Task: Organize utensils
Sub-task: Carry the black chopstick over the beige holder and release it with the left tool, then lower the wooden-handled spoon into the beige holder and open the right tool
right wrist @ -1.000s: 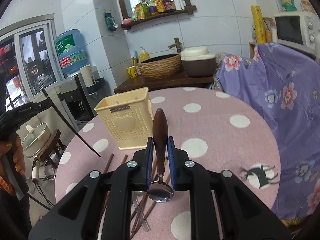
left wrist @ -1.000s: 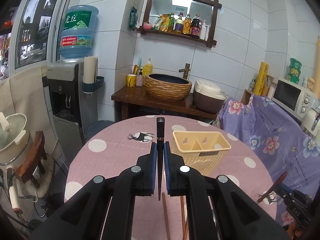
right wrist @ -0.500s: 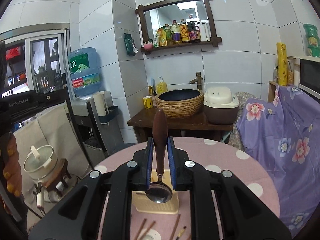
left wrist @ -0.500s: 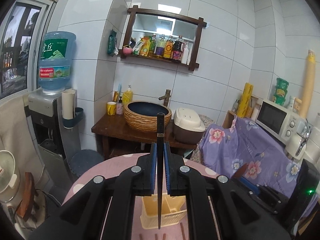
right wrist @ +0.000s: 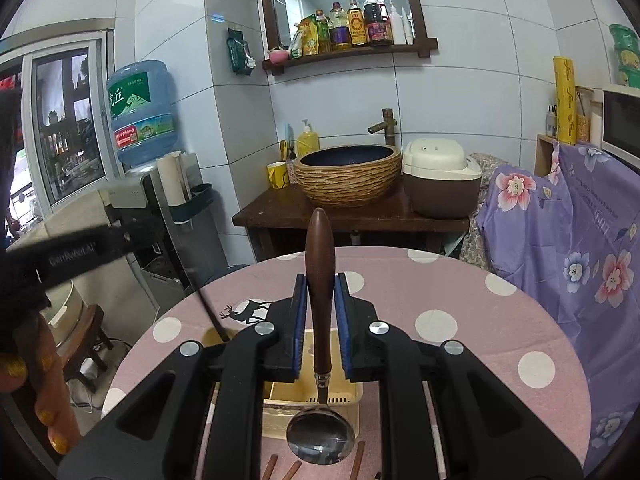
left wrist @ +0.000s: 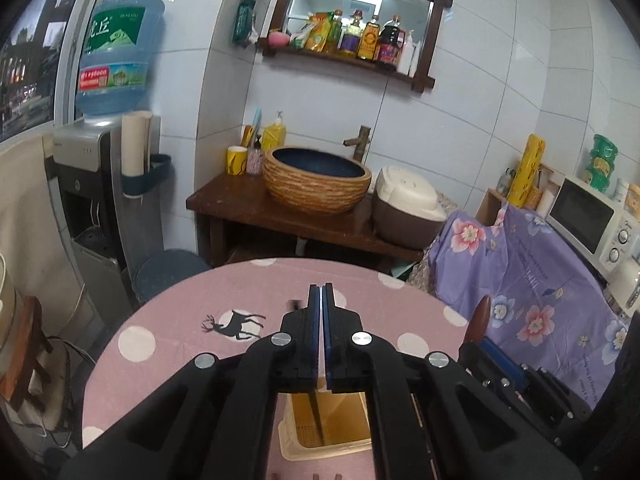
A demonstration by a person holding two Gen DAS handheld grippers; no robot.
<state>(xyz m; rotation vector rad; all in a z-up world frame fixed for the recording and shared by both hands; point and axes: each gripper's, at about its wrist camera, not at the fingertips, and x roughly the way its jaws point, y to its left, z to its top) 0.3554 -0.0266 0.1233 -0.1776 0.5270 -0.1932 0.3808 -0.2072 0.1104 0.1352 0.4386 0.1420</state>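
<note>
A cream plastic utensil basket (left wrist: 344,428) stands on the pink dotted table (left wrist: 180,320), right under both grippers. My left gripper (left wrist: 322,312) has its jaws closing, blue pads nearly touching with nothing between them. The black chopstick (left wrist: 317,412) stands below them inside the basket, and it leans out of the basket's left side (right wrist: 212,316) in the right wrist view. My right gripper (right wrist: 320,296) is shut on a spoon (right wrist: 320,264) by its brown wooden handle. The spoon's metal bowl (right wrist: 320,438) hangs toward the camera above the basket (right wrist: 280,392).
Brown chopsticks (right wrist: 274,468) lie on the table near its front edge. Behind the table are a wooden stand with a woven basin (left wrist: 316,180) and a rice cooker (left wrist: 408,208). A water dispenser (left wrist: 92,184) is on the left, and a flowered cloth (left wrist: 540,272) on the right.
Both grippers have moved forward over the basket. The black chopstick no longer sticks up between the left pads; it now stands in the basket. The spoon stays gripped.
</note>
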